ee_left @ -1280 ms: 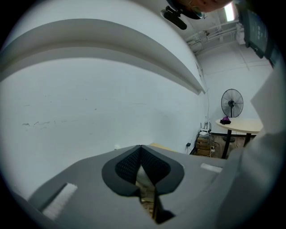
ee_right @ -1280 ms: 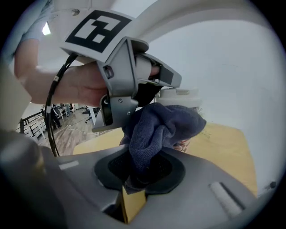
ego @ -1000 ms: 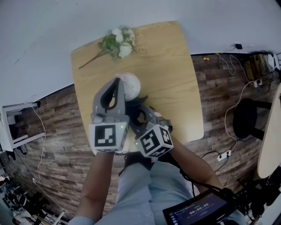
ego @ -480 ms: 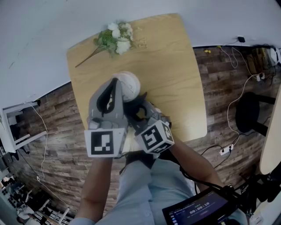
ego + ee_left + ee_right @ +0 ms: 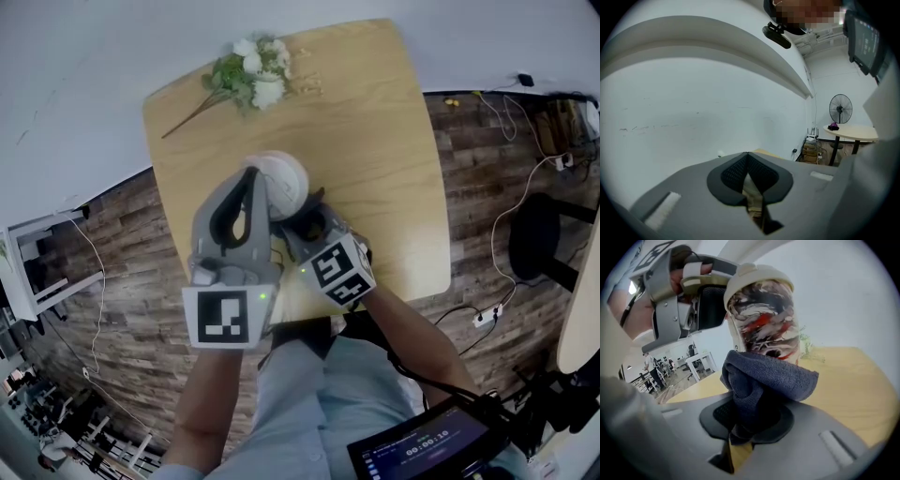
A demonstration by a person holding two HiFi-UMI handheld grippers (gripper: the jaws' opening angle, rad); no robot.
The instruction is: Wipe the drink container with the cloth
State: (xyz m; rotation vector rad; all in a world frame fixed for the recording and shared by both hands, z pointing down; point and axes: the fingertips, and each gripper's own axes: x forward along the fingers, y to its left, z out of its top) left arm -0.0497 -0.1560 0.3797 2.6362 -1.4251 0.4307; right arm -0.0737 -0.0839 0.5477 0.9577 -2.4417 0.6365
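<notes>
The drink container is a cup with a white lid [image 5: 279, 180] and a red, black and white swirl pattern [image 5: 761, 310]. My left gripper [image 5: 248, 183] is shut at the lid's edge, seen from the side in the right gripper view [image 5: 701, 291]. In the left gripper view [image 5: 748, 161] its jaws meet on a thin tan sliver, and the cup itself is out of sight. My right gripper [image 5: 305, 230] is shut on a dark blue cloth [image 5: 764, 380]. The cloth presses against the cup's lower wall and hides its base.
The wooden table [image 5: 375, 141] carries a bunch of white flowers [image 5: 251, 80] at its far edge by the wall. A dark round chair [image 5: 530, 248] and cables lie on the plank floor to the right. A tablet [image 5: 422, 450] sits near my waist.
My right gripper has moved closer in against the cup with the cloth. The left gripper keeps its hold at the lid.
</notes>
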